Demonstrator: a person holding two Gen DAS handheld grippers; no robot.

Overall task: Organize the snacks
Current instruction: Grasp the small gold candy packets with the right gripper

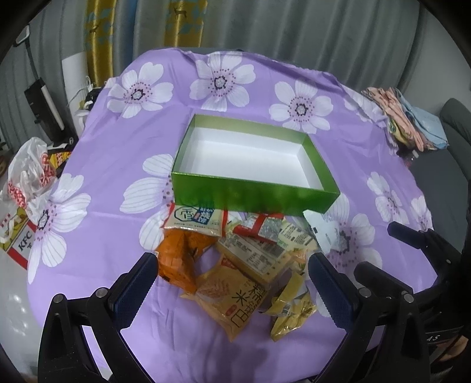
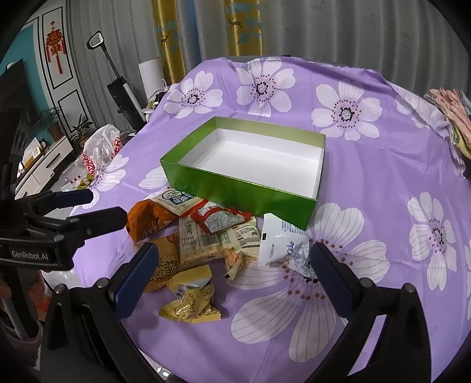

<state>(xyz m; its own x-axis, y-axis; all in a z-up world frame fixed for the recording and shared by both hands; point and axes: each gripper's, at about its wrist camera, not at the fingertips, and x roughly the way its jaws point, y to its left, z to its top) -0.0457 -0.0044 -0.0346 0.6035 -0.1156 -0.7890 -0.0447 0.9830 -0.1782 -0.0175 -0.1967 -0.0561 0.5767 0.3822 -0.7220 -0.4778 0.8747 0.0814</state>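
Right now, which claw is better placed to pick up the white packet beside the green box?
The right claw, probably. It is open, and the white packet lies just ahead by its right finger. The left claw, also open, faces the orange bag and the yellow packets instead.

Home living room, curtains [image 2: 244,26], TV cabinet [image 2: 41,165], potted plants [image 2: 79,129], floral tablecloth [image 2: 368,176]

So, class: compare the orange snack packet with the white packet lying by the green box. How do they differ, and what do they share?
The orange packet is puffy and crumpled; the white packet lies flatter. The orange one sits at the left end of the pile, the white one at the right end, by the green box corner. The orange one is unmarked here; the white one carries dark print. Both lie outside the box on the purple cloth.
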